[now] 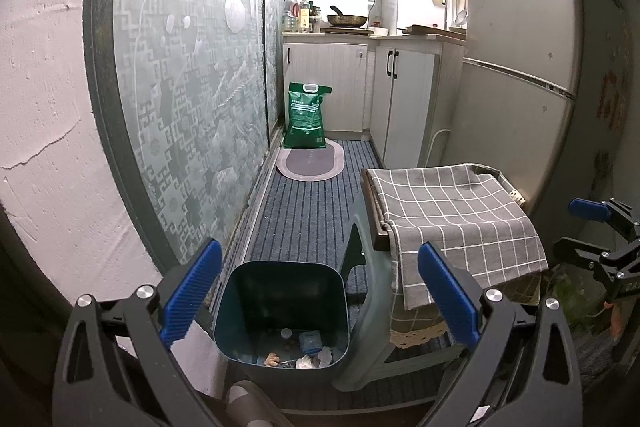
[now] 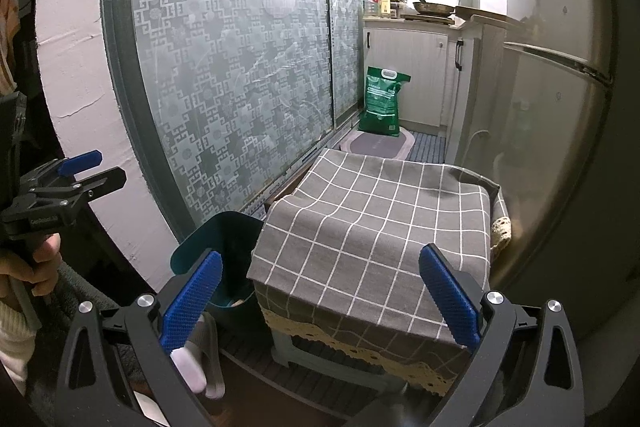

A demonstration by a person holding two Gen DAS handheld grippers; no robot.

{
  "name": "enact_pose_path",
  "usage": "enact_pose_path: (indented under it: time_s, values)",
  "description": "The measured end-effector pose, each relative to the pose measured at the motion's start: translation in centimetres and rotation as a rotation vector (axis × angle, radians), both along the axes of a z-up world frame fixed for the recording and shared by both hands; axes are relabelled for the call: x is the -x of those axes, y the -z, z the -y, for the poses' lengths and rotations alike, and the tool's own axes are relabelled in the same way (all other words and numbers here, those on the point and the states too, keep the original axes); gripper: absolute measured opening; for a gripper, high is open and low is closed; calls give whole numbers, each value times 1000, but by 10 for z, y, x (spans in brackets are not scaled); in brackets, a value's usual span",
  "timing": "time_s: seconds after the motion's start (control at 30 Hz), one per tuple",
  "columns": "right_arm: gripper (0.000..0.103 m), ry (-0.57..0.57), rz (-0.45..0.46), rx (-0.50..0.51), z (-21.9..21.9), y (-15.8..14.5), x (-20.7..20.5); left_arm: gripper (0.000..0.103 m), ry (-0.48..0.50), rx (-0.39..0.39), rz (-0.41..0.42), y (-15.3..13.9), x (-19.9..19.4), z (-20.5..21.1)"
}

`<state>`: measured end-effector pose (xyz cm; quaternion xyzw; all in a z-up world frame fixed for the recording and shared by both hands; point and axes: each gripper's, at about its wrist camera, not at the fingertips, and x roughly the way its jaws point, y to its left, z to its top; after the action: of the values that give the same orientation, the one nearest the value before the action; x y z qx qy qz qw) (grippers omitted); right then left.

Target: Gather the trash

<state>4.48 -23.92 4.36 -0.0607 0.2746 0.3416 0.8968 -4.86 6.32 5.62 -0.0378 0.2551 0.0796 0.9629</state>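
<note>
Stood wide apart and held nothing: jaws of the left gripper [image 1: 320,297], blue pads flared to either side. Sat on the striped floor mat [image 1: 308,203] directly between and just below those jaws: dark teal trash bin [image 1: 282,319], lid tipped open, with crumpled paper scraps [image 1: 316,359] and small bits of rubbish at its bottom. Rose to the left of the left jaws: patterned frosted glass door [image 1: 188,87]. Stood touching the bin on its right side: low stool draped in a grey checked cloth [image 1: 452,219], partly behind the right-hand pad. Leaned far ahead against the cabinets: green sack [image 1: 306,115]. Gaped equally wide and empty: jaws of the right gripper [image 2: 320,299], hovering over the front edge of the cloth, bin just left of and partly behind the left-hand pad.
</note>
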Motion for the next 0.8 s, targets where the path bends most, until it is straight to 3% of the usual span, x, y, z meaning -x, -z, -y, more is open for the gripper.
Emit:
enact_pose_path:
  time_s: [0.8]
  values:
    - [100, -8, 1, 6, -3, 0, 4, 100, 2, -2, -8, 1, -1, -1]
